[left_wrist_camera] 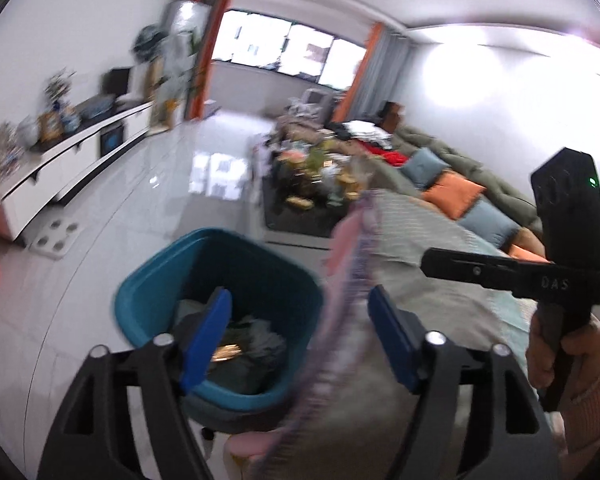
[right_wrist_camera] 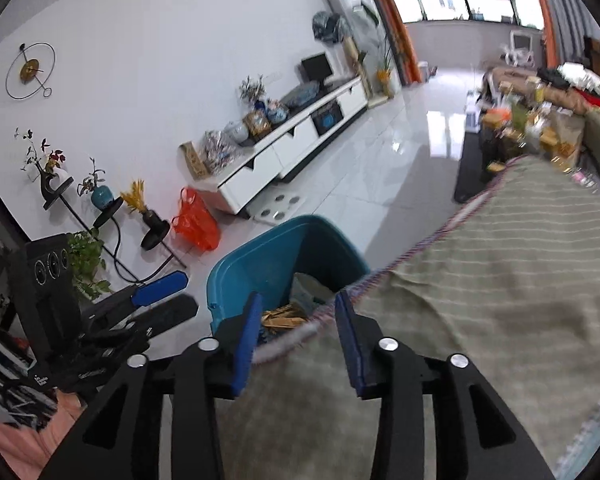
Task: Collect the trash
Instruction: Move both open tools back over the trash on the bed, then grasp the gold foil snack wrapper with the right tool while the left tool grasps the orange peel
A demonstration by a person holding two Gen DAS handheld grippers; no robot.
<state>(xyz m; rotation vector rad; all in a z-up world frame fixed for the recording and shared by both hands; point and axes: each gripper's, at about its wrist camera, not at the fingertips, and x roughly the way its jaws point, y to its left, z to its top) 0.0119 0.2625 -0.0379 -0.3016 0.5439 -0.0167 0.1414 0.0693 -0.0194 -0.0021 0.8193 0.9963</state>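
A teal trash bin (left_wrist_camera: 172, 280) stands on the white tiled floor beside a table covered by a striped grey-green cloth (left_wrist_camera: 432, 232). The bin holds crumpled grey paper and a gold wrapper (left_wrist_camera: 226, 351). My left gripper (left_wrist_camera: 300, 332) is open and empty, hovering over the bin's right side and the cloth's fringed edge. In the right wrist view the bin (right_wrist_camera: 268, 256) is just ahead, with gold wrappers (right_wrist_camera: 282, 316) inside. My right gripper (right_wrist_camera: 296, 326) is open and empty above the cloth edge (right_wrist_camera: 480, 280). The left gripper (right_wrist_camera: 160, 296) shows at the left there.
A white TV cabinet (right_wrist_camera: 284, 148) with clutter runs along the left wall. An orange plastic bag (right_wrist_camera: 194, 222) and plant stands (right_wrist_camera: 100, 200) sit by the wall. A cluttered coffee table (left_wrist_camera: 320, 176) and a sofa with cushions (left_wrist_camera: 456, 188) lie ahead on the right.
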